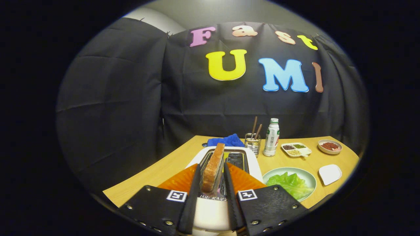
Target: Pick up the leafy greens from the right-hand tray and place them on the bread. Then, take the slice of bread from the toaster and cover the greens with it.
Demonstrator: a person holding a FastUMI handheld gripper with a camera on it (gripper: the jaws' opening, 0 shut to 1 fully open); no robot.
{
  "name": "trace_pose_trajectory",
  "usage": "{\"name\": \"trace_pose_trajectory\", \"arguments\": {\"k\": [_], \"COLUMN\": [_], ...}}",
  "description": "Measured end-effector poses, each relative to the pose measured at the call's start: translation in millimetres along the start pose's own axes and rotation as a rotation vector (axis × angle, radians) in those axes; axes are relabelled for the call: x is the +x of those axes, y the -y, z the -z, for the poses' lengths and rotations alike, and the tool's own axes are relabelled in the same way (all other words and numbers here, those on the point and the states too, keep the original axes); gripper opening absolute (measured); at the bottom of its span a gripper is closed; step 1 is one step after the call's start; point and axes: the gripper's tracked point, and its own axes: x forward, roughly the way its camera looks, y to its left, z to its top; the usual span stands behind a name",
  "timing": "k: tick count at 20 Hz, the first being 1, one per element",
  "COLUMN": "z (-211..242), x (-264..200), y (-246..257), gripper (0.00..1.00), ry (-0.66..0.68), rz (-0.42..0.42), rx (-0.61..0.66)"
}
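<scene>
Your gripper (212,183) pinches the bread slice (213,167) standing over the toaster (249,157) (greens (288,183) lie on the green plate (308,175)); seemingly the covering step, so lift it straight up, then carry it across.

The slice of bread (213,167) is golden brown with a darker brown crust. It stands between the fingers of the hand-held gripper (212,183), which press on both its sides. The toaster (252,157) is white with dark slots. The leafy greens (290,183) are light green and lie on a pale green plate (306,173). The table (164,170) is light yellow wood. A blue cloth (226,140) lies at the back. The bottle (271,137) is white with a green cap. A small white dish (329,173) is plain. A round bowl (329,146) holds something red. A white split tray (296,149) holds brown, green and yellow bits.
</scene>
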Motion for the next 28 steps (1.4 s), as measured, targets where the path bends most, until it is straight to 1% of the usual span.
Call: {"name": "trace_pose_trajectory", "arguments": {"k": [1,2,3,4,5,9,13,19,20,22,28], "z": [5.2,1.0,1.5,2.6,-0.3,0.0,-2.4,-28.4,-30.0,-34.6,-74.8], "x": [1.7,5.3,9.3,9.8,8.5,7.5,10.4,8.9,6.6,3.1,-15.7], "y": [-3.1,0.0,-1.4,-7.6,-6.6,-6.2,-11.6,-8.8,-6.6,-3.0,6.0], "gripper": [0.38,0.35,0.33,0.33,0.11,0.11,0.11,0.11,0.04,0.04,0.04], "ry": [-0.017,-0.001,0.008,0.004,0.012,0.026,0.026,0.070,0.075,0.079,0.152], "rz": [-0.004,0.009,0.001,-0.018,-0.012,0.005,-0.017,-0.036,-0.044,-0.051,-0.072], "rx": [0.030,0.033,0.032,0.037,0.021,-0.012,0.001,-0.016,-0.011,0.009,0.017]}}
